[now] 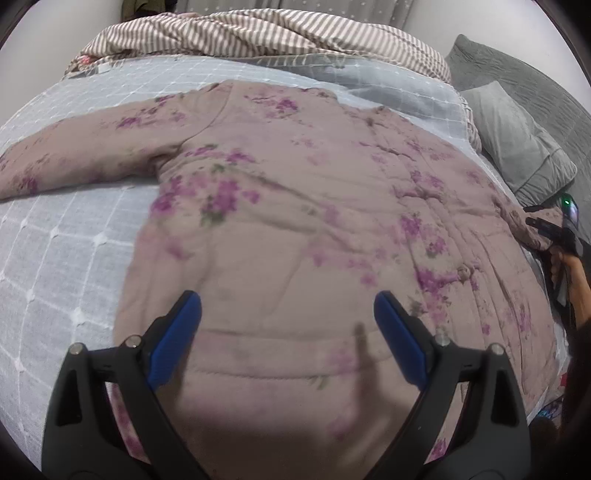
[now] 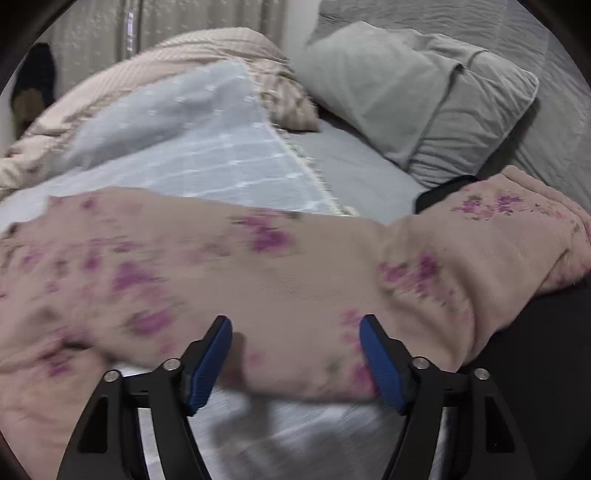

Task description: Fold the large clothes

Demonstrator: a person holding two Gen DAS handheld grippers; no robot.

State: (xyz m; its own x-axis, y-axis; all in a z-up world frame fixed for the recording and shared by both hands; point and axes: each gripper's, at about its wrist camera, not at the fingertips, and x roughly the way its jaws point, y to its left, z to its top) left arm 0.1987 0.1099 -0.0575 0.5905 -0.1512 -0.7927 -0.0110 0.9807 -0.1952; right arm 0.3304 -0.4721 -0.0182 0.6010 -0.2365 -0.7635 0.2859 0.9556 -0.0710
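A large padded pink garment with purple flowers (image 1: 295, 221) lies spread flat on the bed, one sleeve (image 1: 74, 155) stretched out to the left. My left gripper (image 1: 288, 325) is open and hovers over the garment's lower hem. My right gripper (image 2: 295, 350) is open above the other sleeve (image 2: 480, 251), which lies toward the bed's right side. That gripper also shows at the far right of the left wrist view (image 1: 550, 232), by the garment's edge. The right wrist view is blurred.
A light blue checked bedspread (image 1: 55, 258) covers the bed. A striped brown-and-white quilt (image 1: 258, 33) is bunched at the far edge. Grey pillows (image 2: 424, 96) lie at the right, with a dark object (image 2: 443, 188) below them.
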